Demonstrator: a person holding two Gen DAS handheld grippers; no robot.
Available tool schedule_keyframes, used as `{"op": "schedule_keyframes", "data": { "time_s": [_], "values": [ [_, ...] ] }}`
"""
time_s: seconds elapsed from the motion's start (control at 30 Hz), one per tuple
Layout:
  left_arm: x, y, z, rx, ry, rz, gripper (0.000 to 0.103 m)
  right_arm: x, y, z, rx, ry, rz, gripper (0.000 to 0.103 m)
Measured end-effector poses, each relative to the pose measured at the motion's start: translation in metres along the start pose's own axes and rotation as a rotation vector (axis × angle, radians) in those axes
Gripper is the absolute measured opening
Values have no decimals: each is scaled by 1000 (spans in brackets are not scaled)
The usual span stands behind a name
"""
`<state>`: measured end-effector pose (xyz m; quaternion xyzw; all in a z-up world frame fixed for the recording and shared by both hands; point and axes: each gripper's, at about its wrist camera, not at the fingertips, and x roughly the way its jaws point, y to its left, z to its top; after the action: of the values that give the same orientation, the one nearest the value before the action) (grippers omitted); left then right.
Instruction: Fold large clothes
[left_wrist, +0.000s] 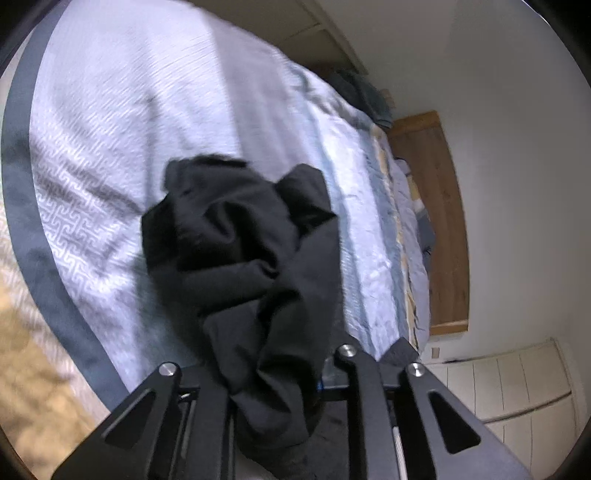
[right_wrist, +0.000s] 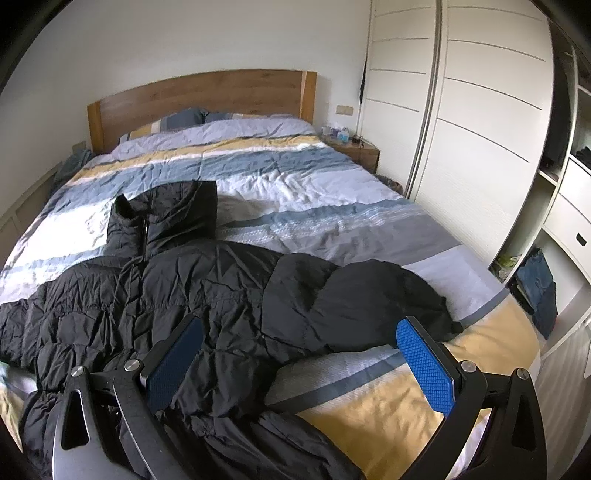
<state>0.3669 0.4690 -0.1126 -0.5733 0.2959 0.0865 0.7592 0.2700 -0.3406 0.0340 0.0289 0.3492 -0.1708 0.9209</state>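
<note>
The left gripper (left_wrist: 275, 373) is clamping a bunched fold of the black puffer jacket (right_wrist: 207, 295), lifting it over the striped duvet (right_wrist: 314, 192); the right gripper (right_wrist: 299, 365) is hovering with jaws wide apart over the jacket, which is lying spread across the bed's foot

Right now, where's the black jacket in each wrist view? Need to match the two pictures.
Left wrist: black jacket fills the centre, a bunched part running down into the shut left gripper.
Right wrist: it lies spread over the lower left and centre of the bed, under the open right gripper.
Shared landmark: wooden headboard, right edge in the left view; top centre in the right view.
</note>
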Motion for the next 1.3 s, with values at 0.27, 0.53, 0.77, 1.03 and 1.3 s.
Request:
{"op": "schedule_keyframes", "data": {
  "time_s": [0.27, 0.53, 0.77, 1.03, 1.3],
  "values": [
    [-27, -113, -53, 234, 31, -113, 14, -38, -30, -6, 48, -53, 34, 103],
    [-19, -221, -187, 532, 197, -195, 14, -65, -64, -18, 100, -94, 71, 103],
    [26, -238, -307, 682, 372, -127, 14, -75, -102, -35, 143, -100, 64, 103],
    [72, -191, -402, 837, 495, 50, 14, -76, -139, -50, 167, -90, 46, 103],
    [86, -168, -432, 939, 549, 107, 28, -61, -143, -62, 185, -55, 80, 103]
  ]
}}
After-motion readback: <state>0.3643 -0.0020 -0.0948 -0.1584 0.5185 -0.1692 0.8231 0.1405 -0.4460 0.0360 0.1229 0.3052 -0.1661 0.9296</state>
